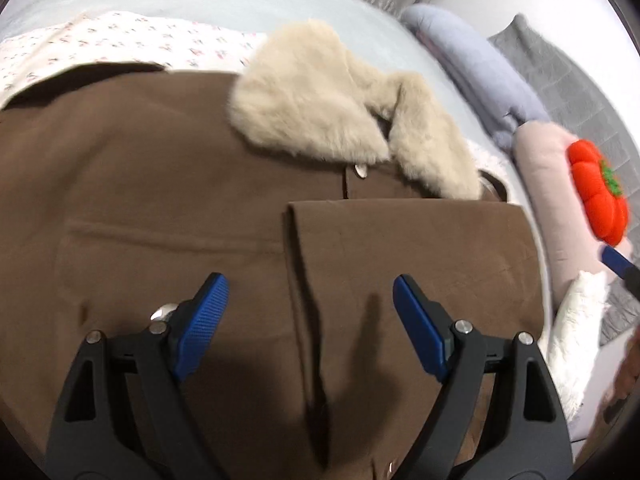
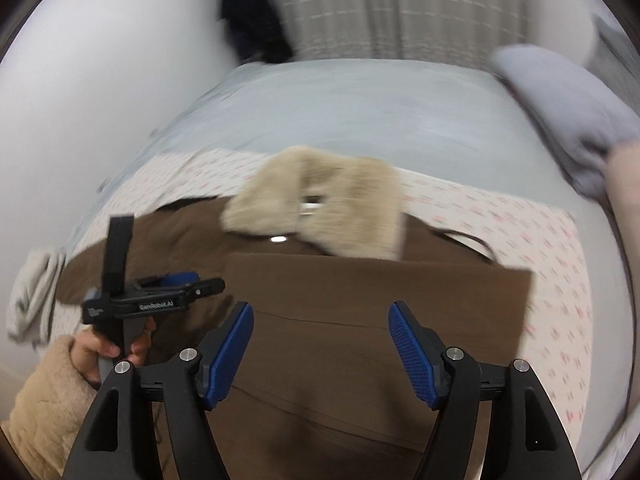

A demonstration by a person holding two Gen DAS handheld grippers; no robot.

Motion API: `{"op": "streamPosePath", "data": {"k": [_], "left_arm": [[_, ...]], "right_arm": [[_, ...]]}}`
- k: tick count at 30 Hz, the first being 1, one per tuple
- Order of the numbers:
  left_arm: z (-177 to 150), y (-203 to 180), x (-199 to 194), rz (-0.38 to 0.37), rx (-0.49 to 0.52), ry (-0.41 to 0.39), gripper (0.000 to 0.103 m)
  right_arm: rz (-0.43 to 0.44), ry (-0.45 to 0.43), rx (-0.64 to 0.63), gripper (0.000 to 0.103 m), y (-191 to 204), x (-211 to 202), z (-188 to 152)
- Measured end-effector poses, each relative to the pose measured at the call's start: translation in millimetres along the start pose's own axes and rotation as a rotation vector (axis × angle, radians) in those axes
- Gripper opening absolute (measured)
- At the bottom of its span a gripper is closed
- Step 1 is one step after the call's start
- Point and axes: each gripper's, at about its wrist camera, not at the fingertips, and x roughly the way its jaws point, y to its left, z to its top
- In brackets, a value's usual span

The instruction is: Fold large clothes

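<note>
I have one brown coat (image 1: 180, 200) lying flat on the flowered sheet (image 1: 120, 40) on the bed, fur collar (image 1: 320, 108) at the far end, so I can work it from above. One sleeve (image 2: 360, 280) already lies folded across the chest, which I read as the fold being partly made. My left gripper (image 1: 310, 312) hangs over the cloth with jaws wide and nothing between them. My right gripper (image 2: 320, 340) is likewise spread and empty above the folded sleeve. I count two grippers, one coat, one orange pumpkin cushion (image 1: 598, 192) beside the pillows.
</note>
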Motion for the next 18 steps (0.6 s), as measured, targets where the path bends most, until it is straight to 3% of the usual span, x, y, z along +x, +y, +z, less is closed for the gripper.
{"op": "streamPosePath", "data": {"k": [3,5,6,7,8,14,16,18], "left_arm": [[4.9,-16.0,11.1,0.071,0.057,-0.034,0.082],[5.1,-26.4,13.7,0.087,0.094,-0.052,0.064],[3.9,-34.9,13.5,0.078,0.127,-0.058,0.034],[3.9,-39.1,12.7,0.083,0.139,-0.053,0.016],[3.8,-43.3,8.8,0.104,0.151,-0.068,0.011],[11.7,-62.4,-71.3,0.039,0.147,-0.265,0.008],[15.0,-60.1,-82.4,0.091,0.149,-0.294,0.008],[18.9,-52.1,-74.0,0.167,0.154,-0.258,0.010]], "right_arm": [[-0.020,-0.011,0.078,0.073,-38.6,-13.1,-7.0],[-0.043,-0.018,0.128,0.074,-64.6,-18.8,-11.5],[-0.050,-0.022,0.148,0.075,-75.3,-23.3,-14.4],[-0.058,-0.027,0.170,0.076,-85.8,-22.6,-16.7],[-0.065,-0.032,0.192,0.077,-95.4,-21.2,-19.2],[-0.058,-0.036,0.313,0.078,-135.5,9.2,-32.0],[-0.040,-0.036,0.355,0.078,-146.9,23.8,-34.7],[-0.018,-0.036,0.397,0.078,-158.0,38.1,-36.1]]}}
